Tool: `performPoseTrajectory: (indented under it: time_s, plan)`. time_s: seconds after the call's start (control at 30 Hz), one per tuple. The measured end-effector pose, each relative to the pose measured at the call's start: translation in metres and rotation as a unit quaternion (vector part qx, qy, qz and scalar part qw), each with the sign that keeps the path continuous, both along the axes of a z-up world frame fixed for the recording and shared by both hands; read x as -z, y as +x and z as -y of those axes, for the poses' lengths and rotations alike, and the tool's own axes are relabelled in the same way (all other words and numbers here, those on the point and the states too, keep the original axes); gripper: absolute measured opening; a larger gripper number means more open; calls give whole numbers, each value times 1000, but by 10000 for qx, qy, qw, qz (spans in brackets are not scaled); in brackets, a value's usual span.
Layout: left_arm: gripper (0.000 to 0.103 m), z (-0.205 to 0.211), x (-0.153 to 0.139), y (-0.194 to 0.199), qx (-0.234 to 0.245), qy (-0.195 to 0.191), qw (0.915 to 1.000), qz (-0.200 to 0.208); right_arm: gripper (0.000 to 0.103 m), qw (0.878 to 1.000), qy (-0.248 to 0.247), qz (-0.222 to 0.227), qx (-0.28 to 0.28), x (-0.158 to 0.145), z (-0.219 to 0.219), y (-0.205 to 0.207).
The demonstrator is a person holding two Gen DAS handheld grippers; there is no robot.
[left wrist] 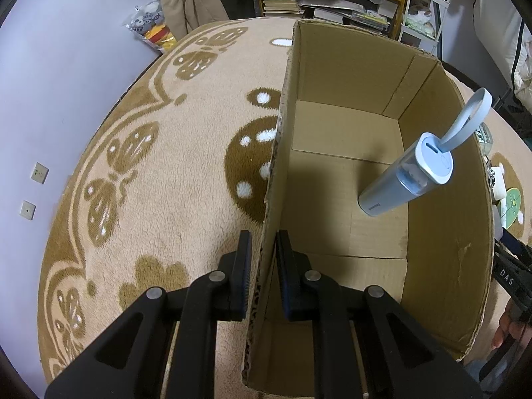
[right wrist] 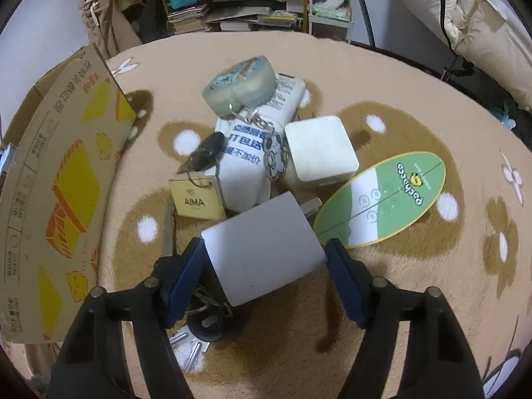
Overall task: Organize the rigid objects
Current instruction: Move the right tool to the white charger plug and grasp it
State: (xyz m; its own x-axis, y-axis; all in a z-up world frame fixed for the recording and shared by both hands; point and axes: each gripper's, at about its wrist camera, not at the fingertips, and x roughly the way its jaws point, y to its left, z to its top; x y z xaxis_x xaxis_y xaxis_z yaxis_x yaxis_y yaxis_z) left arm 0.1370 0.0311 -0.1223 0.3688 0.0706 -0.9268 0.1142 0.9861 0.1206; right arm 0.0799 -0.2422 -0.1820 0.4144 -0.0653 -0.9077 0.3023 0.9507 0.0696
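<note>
The left gripper (left wrist: 262, 259) pinches the wall of the cardboard box (left wrist: 445, 232), probably to keep it steady for loading. A pale blue bottle (left wrist: 404, 179) already leans inside. The right gripper (right wrist: 264, 266) has its jaws wide around a white charger block (right wrist: 262, 249) on the carpet (right wrist: 399, 299), not yet pressing it. The block is smooth, boxy, with plug prongs.
</note>
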Motion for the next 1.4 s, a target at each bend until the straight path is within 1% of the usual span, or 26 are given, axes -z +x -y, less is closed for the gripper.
performPoseTrajectory:
  time_s: [0.1, 0.23, 0.5, 0.6, 0.7, 0.87, 1.07, 1.27, 1.4]
  plan:
    - [14, 0, 0, 0, 2, 0, 10000, -4, 79, 10000, 75, 14, 44, 2, 3, 1]
    - [14, 0, 0, 0, -2, -7, 10000, -7, 79, 9999, -49, -110, -8, 8, -1, 5]
    - [14, 0, 0, 0, 1, -1, 10000, -7, 77, 9998, -197, 5, -15, 9, -4, 4]
    - [14, 0, 0, 0, 5, -5, 10000, -8, 74, 10000, -47, 49, 70, 5, -4, -1]
    - [14, 0, -1, 0, 3, -4, 10000, -11, 73, 9998, 75, 117, 131, -2, -4, -7]
    - [14, 0, -1, 0, 9, 0, 10000, -9, 69, 9994, 157, 257, 161, -13, -5, -12]
    - [14, 0, -1, 1, 2, -1, 10000, -13, 66, 9989, 114, 449, 121, -27, -8, -15]
    - [14, 0, -1, 1, 0, -15, 10000, -19, 66, 9987, 4, 512, 34, -33, -13, -15]
    - [14, 0, -1, 1, -1, -21, 10000, -15, 66, 9981, 14, 613, 44, -44, -15, -15]
